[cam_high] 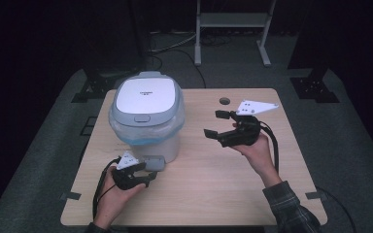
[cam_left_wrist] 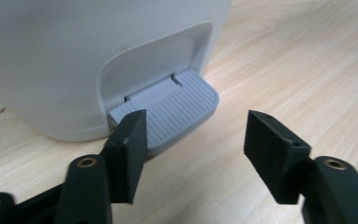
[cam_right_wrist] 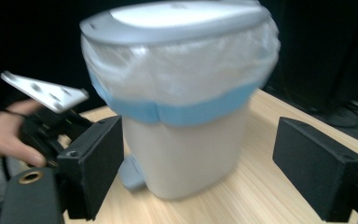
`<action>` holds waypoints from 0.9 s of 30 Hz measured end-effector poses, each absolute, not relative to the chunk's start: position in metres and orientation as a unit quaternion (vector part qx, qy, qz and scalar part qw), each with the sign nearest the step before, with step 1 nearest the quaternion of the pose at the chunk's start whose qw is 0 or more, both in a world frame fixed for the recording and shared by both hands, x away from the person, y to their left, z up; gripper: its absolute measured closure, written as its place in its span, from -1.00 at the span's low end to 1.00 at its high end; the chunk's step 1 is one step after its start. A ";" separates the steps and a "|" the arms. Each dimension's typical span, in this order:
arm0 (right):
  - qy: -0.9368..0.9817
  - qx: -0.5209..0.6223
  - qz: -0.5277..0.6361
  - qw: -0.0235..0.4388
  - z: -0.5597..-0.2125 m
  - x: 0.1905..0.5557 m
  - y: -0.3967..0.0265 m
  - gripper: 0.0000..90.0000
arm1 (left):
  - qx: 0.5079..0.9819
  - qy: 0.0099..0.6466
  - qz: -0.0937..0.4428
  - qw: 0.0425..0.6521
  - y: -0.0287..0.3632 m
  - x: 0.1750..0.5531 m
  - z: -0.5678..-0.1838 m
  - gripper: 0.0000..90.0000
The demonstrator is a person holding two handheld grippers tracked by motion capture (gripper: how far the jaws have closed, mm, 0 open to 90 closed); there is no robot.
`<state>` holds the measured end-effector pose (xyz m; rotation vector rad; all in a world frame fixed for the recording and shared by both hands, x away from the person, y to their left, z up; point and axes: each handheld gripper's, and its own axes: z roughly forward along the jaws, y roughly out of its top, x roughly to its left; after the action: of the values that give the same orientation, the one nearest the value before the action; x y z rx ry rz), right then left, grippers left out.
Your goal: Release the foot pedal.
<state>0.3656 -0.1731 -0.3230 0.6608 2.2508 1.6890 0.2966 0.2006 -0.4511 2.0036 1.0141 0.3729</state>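
Lower left on the wooden desk (cam_high: 209, 194), the wide-open, empty left gripper (cam_left_wrist: 193, 151) faces the white lidded bin's (cam_high: 148, 116) grey ribbed pedal (cam_left_wrist: 179, 109); an off-centre press probably slips off, while the right gripper (cam_high: 226, 127) hangs open, empty.

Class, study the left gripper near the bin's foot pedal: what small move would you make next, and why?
Probably ease the left gripper forward and down onto the grey pedal. Its jaws stand open just short of the pedal at the base of the bin, the lid is shut, and the right gripper waits open beside the bin.
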 end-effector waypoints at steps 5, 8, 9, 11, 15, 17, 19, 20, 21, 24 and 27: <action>0.780 0.244 0.558 0.146 -0.340 0.353 -0.186 -0.76 | 0.804 0.403 0.152 0.410 0.204 0.292 -0.453 -0.32; 0.781 0.250 0.553 0.146 -0.347 0.350 -0.190 -0.81 | 0.808 0.402 0.151 0.405 0.206 0.290 -0.455 -0.34; 0.785 0.261 0.542 0.150 -0.357 0.346 -0.195 -0.84 | 0.808 0.402 0.152 0.404 0.207 0.289 -0.455 -0.36; 0.786 0.265 0.539 0.150 -0.360 0.344 -0.198 -0.84 | 0.808 0.402 0.154 0.403 0.208 0.288 -0.456 -0.38; 0.785 0.295 0.524 0.150 -0.379 0.335 -0.216 -0.96 | 0.816 0.396 0.152 0.394 0.213 0.282 -0.459 -0.42; 0.785 0.305 0.517 0.151 -0.384 0.331 -0.224 -0.97 | 0.817 0.395 0.153 0.391 0.215 0.280 -0.460 -0.44; 0.784 0.314 0.513 0.152 -0.388 0.328 -0.232 -0.98 | 0.818 0.394 0.153 0.389 0.217 0.278 -0.461 -0.47; 0.783 0.317 0.512 0.154 -0.391 0.326 -0.236 -0.98 | 0.819 0.394 0.151 0.389 0.218 0.277 -0.462 -0.48; 0.782 0.322 0.510 0.158 -0.394 0.323 -0.241 -0.98 | 0.820 0.392 0.150 0.388 0.219 0.276 -0.463 -0.48; 0.783 0.326 0.504 0.163 -0.398 0.318 -0.250 -0.98 | 0.822 0.390 0.149 0.387 0.222 0.275 -0.465 -0.52; 0.777 0.342 0.501 0.171 -0.409 0.307 -0.267 -0.98 | 0.825 0.387 0.148 0.385 0.227 0.272 -0.468 -0.56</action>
<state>0.3071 -0.2668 -0.4085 0.9712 2.2053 1.4214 0.2721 0.2270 -0.4677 2.1010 0.9871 0.3778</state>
